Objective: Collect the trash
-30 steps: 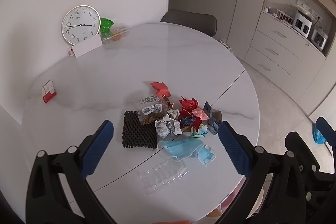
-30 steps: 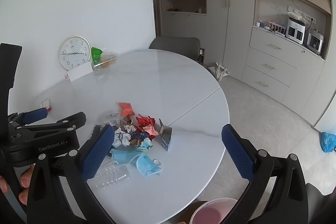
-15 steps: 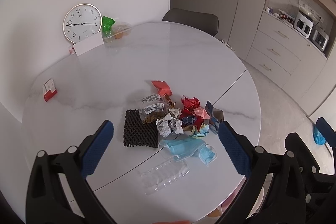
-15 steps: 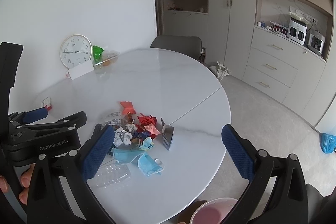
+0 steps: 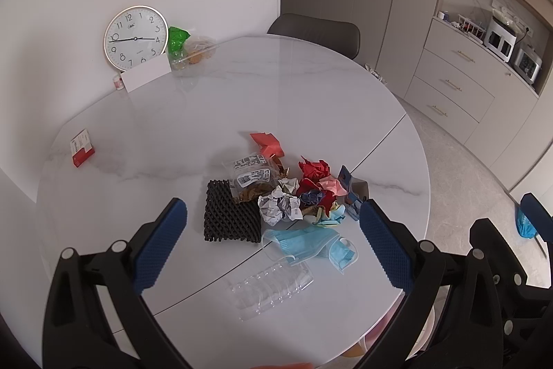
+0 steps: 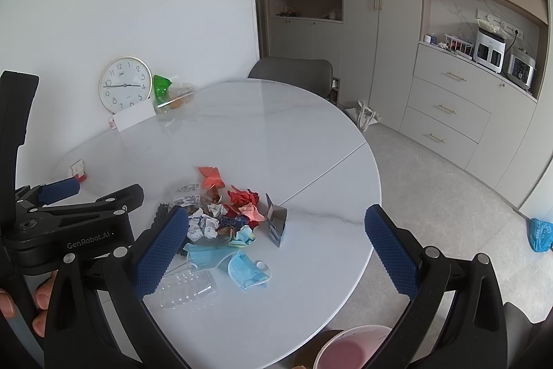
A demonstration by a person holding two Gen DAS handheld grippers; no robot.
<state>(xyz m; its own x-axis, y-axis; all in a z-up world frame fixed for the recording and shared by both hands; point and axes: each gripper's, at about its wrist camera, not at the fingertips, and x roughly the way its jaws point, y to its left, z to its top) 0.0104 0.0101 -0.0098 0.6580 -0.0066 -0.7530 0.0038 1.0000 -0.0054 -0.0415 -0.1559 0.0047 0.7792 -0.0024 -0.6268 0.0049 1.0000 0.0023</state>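
A pile of trash lies near the front of the round white table (image 5: 311,92). It holds a black foam net (image 5: 230,217), crumpled white paper (image 5: 280,208), red crumpled paper (image 5: 314,170), a printed snack bag (image 5: 252,178), blue face masks (image 5: 307,242), a clear plastic tray (image 5: 273,284) and a small grey-blue carton (image 6: 276,220). My left gripper (image 5: 273,244) hovers open above the pile's near side, holding nothing. My right gripper (image 6: 276,251) is open and empty too, to the right of the left one and above the masks (image 6: 247,268).
A wall clock (image 5: 135,38), a white card (image 5: 146,76) and a green bag (image 5: 178,40) stand at the table's far left. A red-and-white box (image 5: 82,148) lies at its left edge. A grey chair (image 5: 314,31) is behind the table. A pink bin (image 6: 349,348) sits below the near edge. Cabinets (image 6: 449,113) line the right.
Both grippers have drifted only slightly and both stay open. The trash pile has not moved.
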